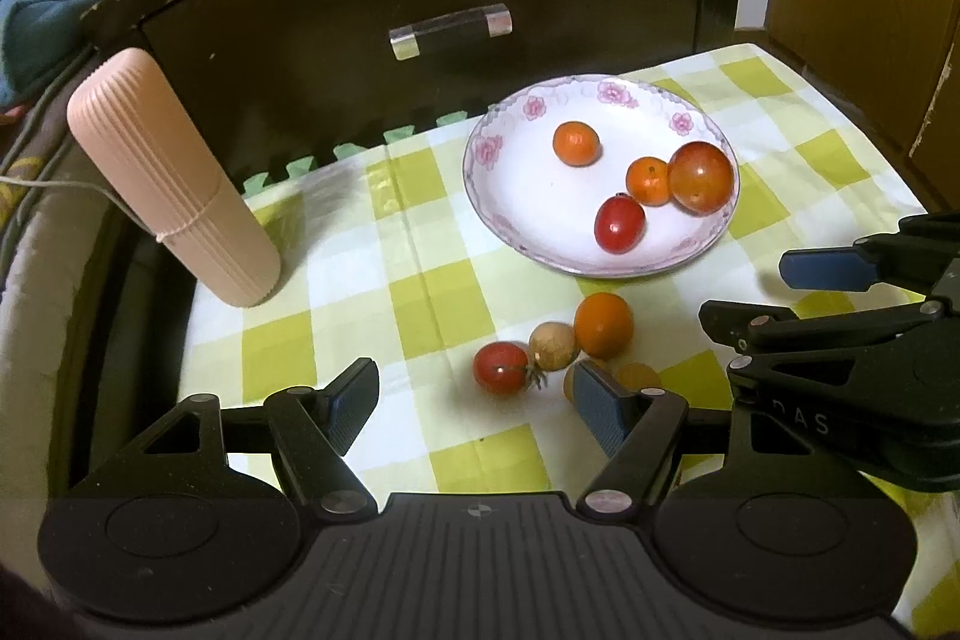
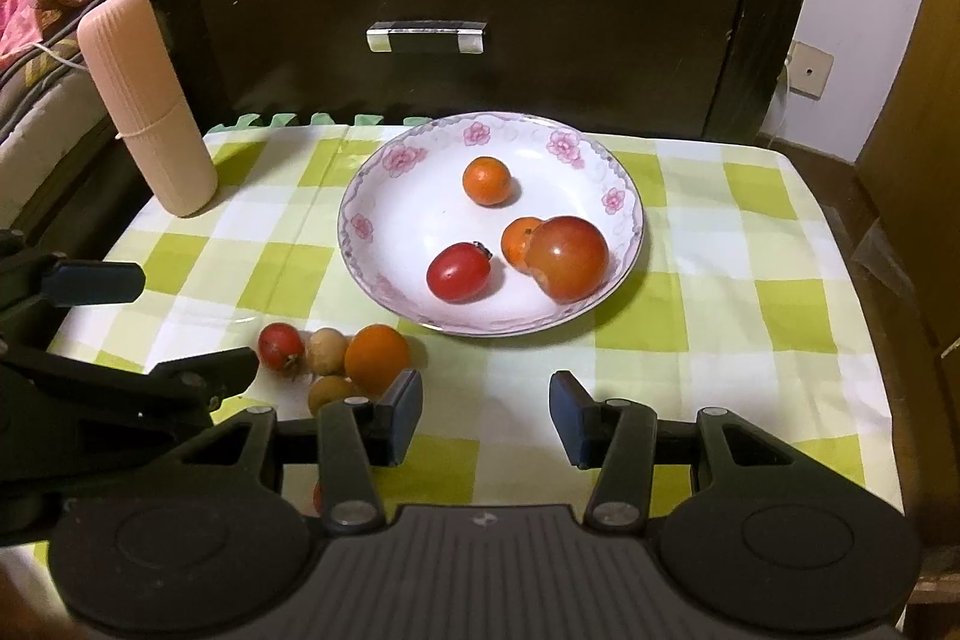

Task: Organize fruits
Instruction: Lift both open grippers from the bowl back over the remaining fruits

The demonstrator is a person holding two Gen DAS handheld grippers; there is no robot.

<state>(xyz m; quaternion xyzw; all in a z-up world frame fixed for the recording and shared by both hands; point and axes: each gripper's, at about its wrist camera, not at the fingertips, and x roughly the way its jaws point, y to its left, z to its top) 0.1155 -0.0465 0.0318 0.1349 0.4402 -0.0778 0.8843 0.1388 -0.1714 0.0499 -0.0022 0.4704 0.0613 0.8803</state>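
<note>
Left gripper point(image 1: 474, 409), jaws apart and empty, hovers by the loose tomato point(image 1: 500, 367), next needing to straddle it, close, then carry it to the plate point(image 1: 480, 160).

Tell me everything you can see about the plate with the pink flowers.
The plate is round, shallow and white, glossy like porcelain, with pink flowers and a thin dark line round the rim. It sits flat on the green checked cloth, before a dark drawer front. Four fruits lie in it: two small oranges, an oval red tomato and a larger reddish tomato. Neither tongs touch it.
</note>
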